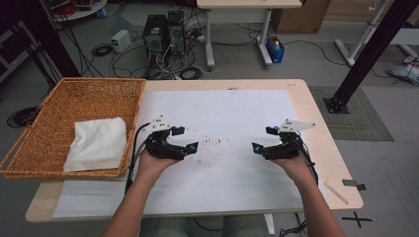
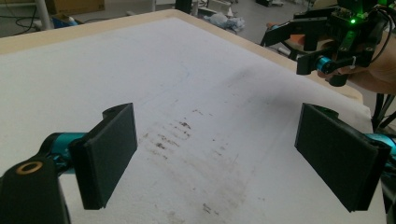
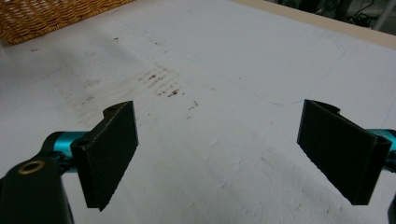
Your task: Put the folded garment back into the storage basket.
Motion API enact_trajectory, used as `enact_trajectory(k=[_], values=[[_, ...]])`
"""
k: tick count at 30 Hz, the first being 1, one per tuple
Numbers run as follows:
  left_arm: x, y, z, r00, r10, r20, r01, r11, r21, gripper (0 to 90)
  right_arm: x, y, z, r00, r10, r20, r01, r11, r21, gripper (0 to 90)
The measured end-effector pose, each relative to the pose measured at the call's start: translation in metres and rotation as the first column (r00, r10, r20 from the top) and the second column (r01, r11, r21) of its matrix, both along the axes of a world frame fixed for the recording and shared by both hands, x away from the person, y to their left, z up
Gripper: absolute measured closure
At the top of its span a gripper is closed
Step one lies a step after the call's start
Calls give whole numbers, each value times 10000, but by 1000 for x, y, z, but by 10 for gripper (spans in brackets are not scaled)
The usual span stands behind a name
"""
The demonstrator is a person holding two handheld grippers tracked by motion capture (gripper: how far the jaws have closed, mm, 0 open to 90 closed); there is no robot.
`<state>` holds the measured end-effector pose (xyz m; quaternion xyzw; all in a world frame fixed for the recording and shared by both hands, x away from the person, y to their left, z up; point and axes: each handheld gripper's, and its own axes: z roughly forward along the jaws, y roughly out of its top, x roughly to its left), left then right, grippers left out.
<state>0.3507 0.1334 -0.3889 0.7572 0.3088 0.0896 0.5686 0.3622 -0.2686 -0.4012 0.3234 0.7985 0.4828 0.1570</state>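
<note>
A white folded cloth (image 1: 96, 143) lies inside the wicker basket (image 1: 59, 106) at the table's left. My left gripper (image 1: 186, 139) hovers over the white sheet (image 1: 222, 113) just right of the basket, open, nothing between its jaws. In the left gripper view the left gripper (image 2: 215, 158) faces stained white sheet (image 2: 154, 70), and the other gripper (image 2: 306, 51) is seen farther off at the upper right. My right gripper (image 1: 262, 139) is open over the sheet's right part. In the right gripper view the right gripper (image 3: 217, 154) frames bare sheet (image 3: 243, 56) with dark smudges (image 3: 161, 81).
The wicker basket corner (image 3: 51, 16) shows at the upper left of the right gripper view. A thin wooden stick (image 1: 336, 192) lies at the table's front right corner. Computer towers (image 1: 163, 34), cables and a second desk (image 1: 237, 19) stand on the floor beyond the table.
</note>
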Motion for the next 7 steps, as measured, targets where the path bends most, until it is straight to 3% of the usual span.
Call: enact_trajectory(k=[7], values=[[1,-1,-1,10000,-15,-21,15,10000,75,130,-1,-1,2,10000,-16,96,16,10000,56,123]])
